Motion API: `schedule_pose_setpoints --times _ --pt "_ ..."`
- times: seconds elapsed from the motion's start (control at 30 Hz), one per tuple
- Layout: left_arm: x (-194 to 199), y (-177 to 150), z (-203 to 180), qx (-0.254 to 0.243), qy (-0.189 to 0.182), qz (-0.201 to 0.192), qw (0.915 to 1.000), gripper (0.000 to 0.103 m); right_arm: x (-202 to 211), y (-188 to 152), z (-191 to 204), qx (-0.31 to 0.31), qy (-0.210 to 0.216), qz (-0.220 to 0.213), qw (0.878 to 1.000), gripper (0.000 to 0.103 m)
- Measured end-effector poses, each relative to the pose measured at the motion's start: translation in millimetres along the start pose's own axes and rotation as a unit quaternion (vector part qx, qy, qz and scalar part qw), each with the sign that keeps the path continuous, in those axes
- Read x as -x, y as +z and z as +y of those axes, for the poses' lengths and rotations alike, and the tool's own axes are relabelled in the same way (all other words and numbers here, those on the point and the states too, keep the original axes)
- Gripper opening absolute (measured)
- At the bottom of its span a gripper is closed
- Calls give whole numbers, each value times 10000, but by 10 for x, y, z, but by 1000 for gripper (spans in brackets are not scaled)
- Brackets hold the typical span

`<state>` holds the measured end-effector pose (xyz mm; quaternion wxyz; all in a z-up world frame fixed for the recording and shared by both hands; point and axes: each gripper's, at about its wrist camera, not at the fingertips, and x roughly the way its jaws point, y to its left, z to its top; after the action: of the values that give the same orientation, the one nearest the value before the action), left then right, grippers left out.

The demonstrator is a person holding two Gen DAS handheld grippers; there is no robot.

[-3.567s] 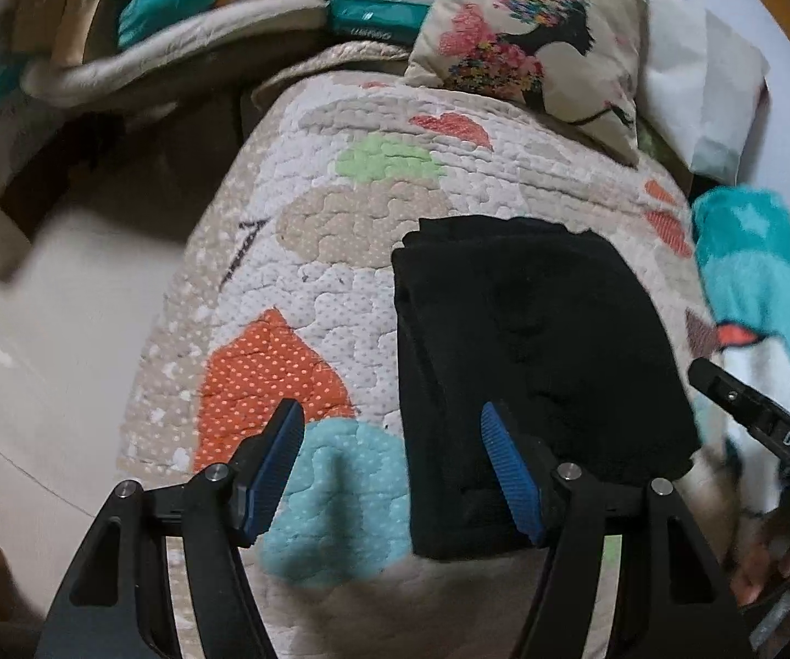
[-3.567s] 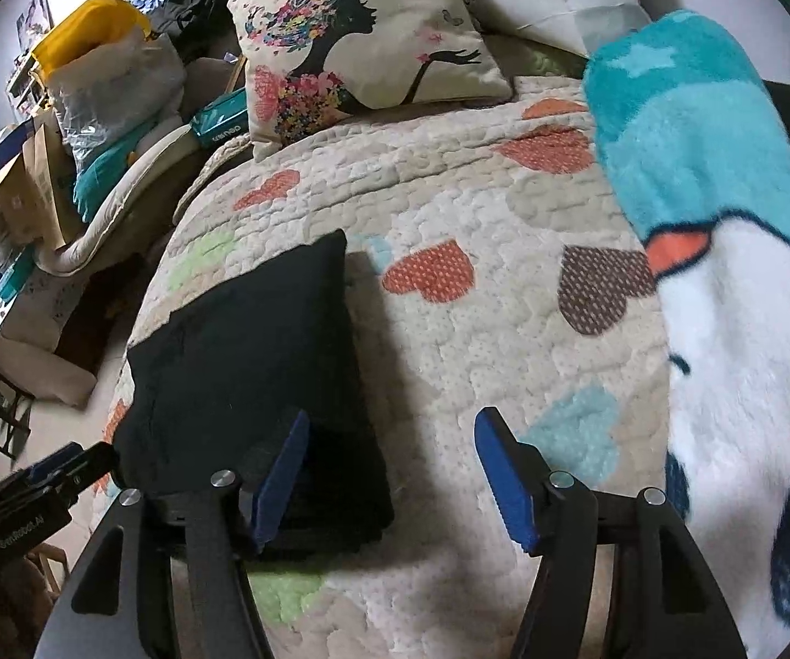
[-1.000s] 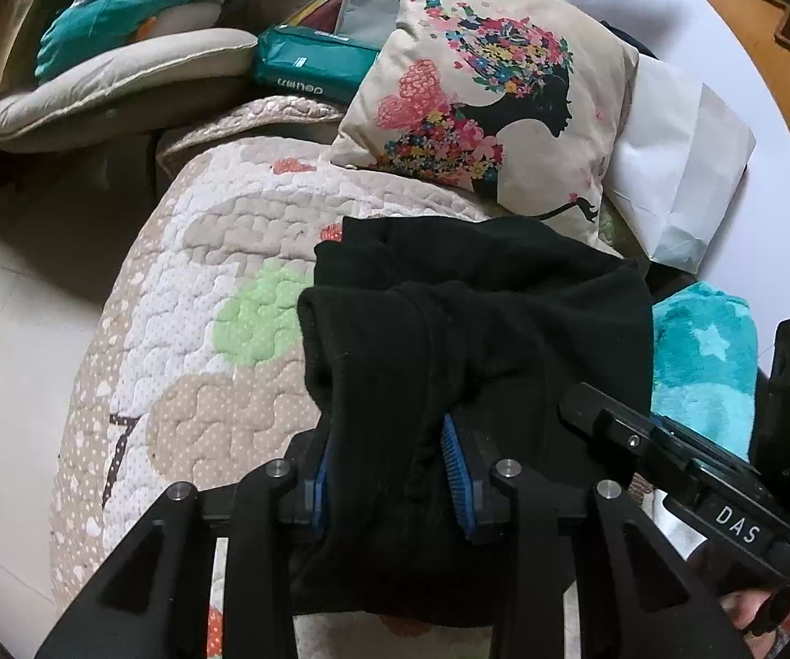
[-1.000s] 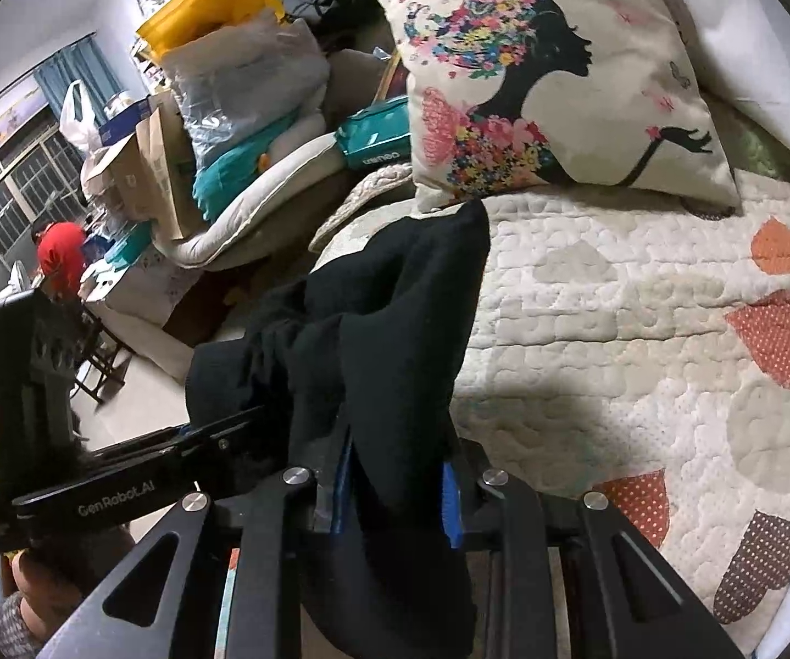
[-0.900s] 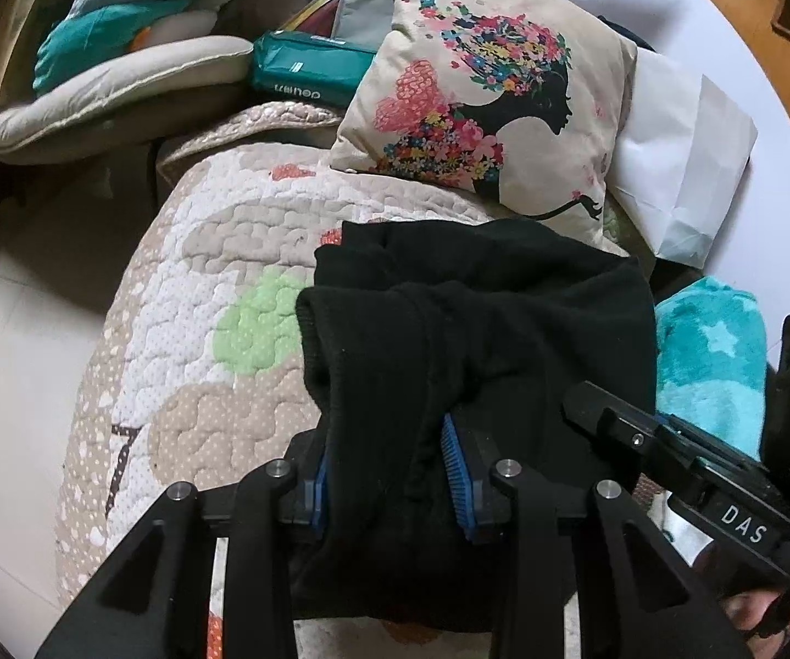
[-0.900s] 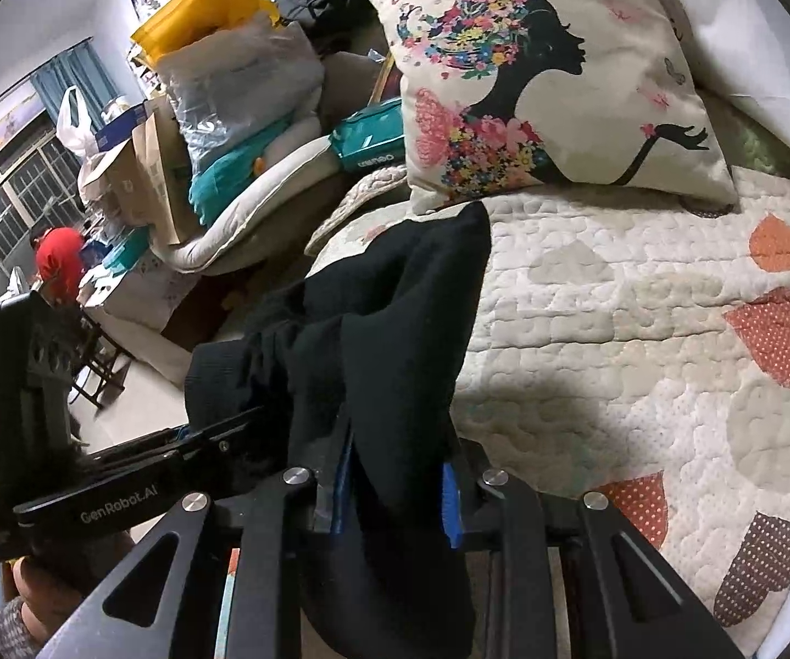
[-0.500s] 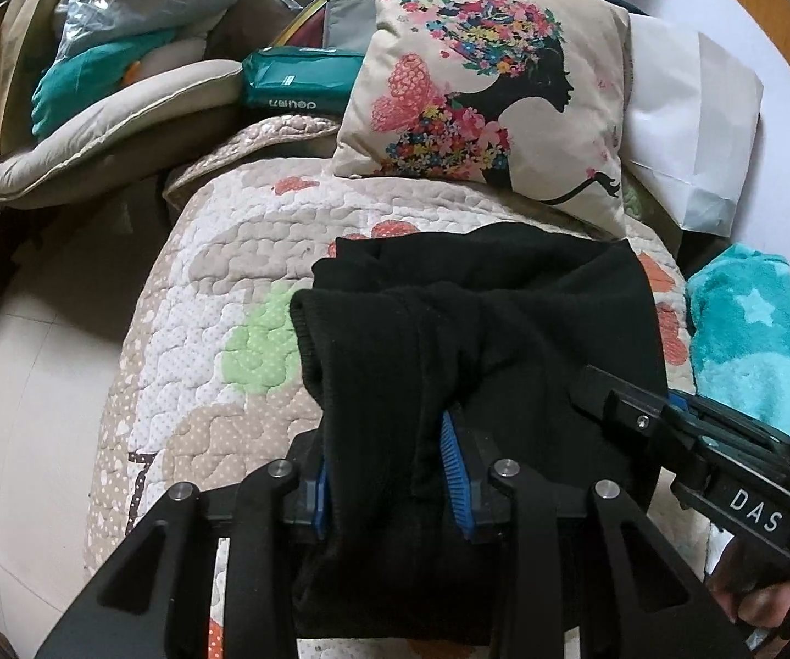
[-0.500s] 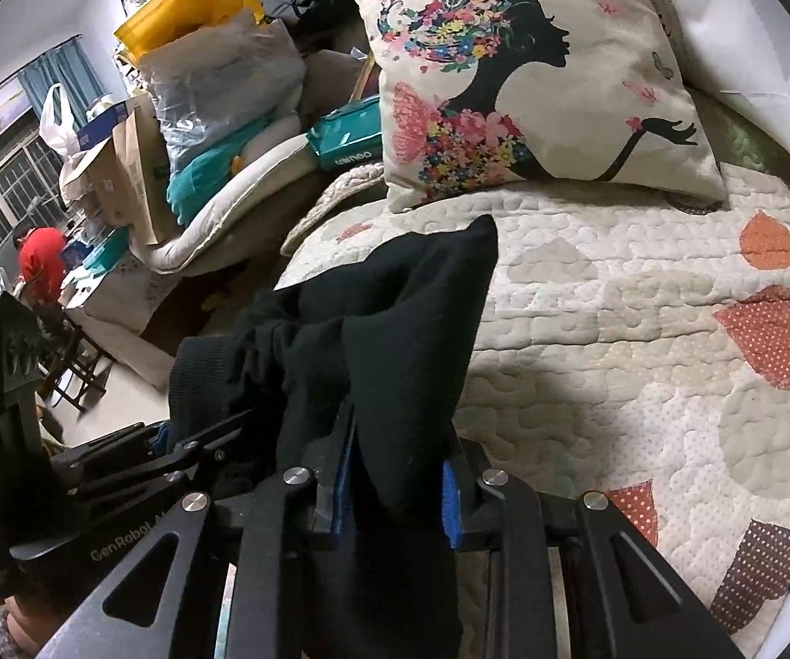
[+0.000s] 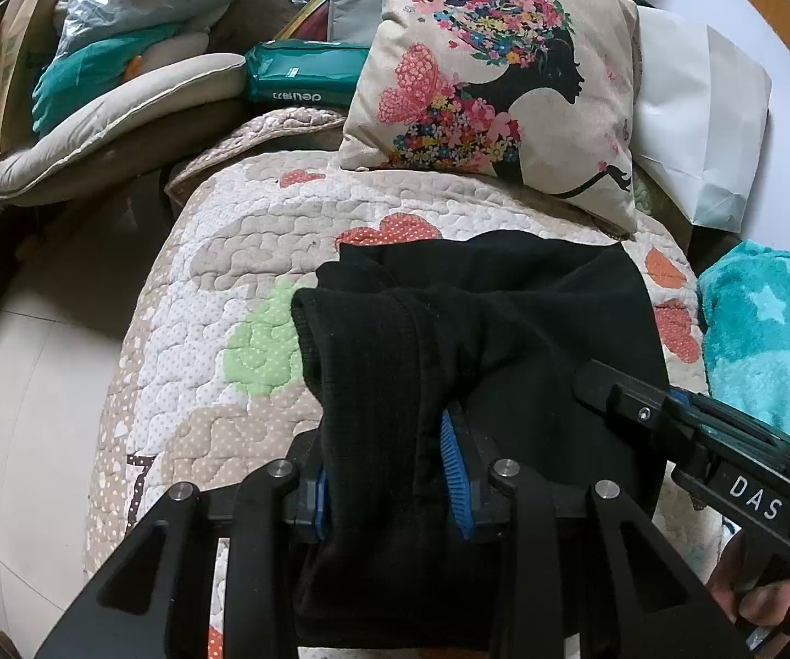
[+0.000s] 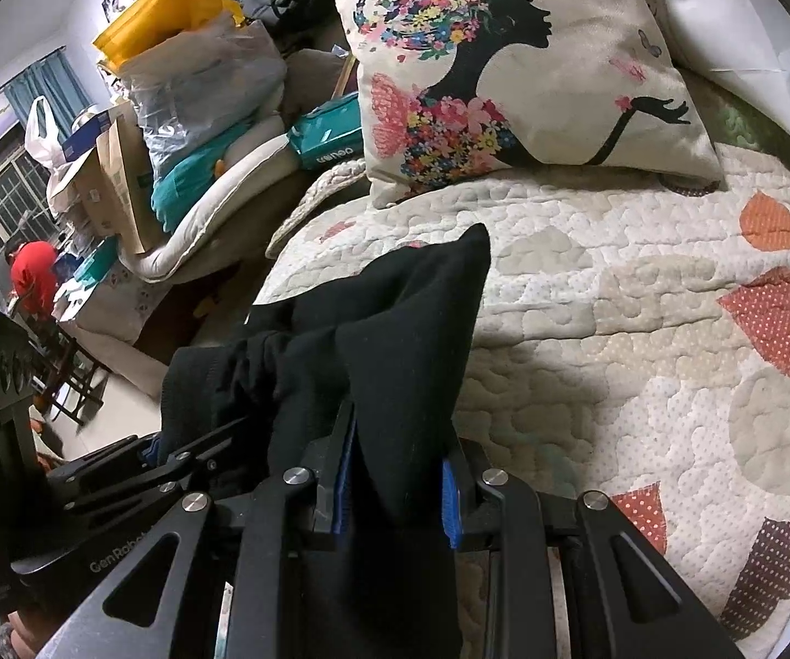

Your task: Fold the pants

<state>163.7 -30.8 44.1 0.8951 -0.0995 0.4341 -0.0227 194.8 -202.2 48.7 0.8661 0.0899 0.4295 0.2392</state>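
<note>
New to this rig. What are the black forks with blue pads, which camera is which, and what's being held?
No robot arm here: a person carries a two-finger gripper in each hand, each with a fisheye camera looking along its fingers. One picture is from the left gripper, the other from the right gripper; each also shows the other gripper at its edge. Both are shut on the black pants, lifting its near edge above a heart-patterned quilt on a bed. A printed cushion sits behind, and a teal blanket lies to one side.
</note>
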Motion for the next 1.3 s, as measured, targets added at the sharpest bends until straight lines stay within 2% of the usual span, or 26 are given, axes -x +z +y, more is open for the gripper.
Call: schedule_pose_setpoints --times 0.43,0.53,0.6,0.7,0.83,0.9,1.17,1.3 --pt "-37 -4 33 56 16 82 9999 35 -36 -23 -46 -83 -73 -55 9999 31" --pt "-24 2 89 195 35 135 9997 38 -27 -32 -70 -129 -176 -91 9997 40" --pt "7 12 126 294 -40 158 9994 45 2 -38 -96 -199 -229 -151 9994 61" --pt "117 12 146 294 -67 86 9995 54 105 -52 -111 -232 -338 -352 9985 64" --pt "336 -36 103 29 147 -105 9998 57 242 -133 -103 -295 -456 -347 9979 65" --pt "455 -96 90 -78 233 -200 9995 62 332 -215 -75 -322 -513 -288 9977 66" --pt "857 -593 27 -266 524 -437 9973 64 739 -842 168 -332 -639 -5 9974 68" --pt "1119 -913 -101 -604 1113 -767 9890 64 920 -1176 246 -335 -767 100 9964 69"
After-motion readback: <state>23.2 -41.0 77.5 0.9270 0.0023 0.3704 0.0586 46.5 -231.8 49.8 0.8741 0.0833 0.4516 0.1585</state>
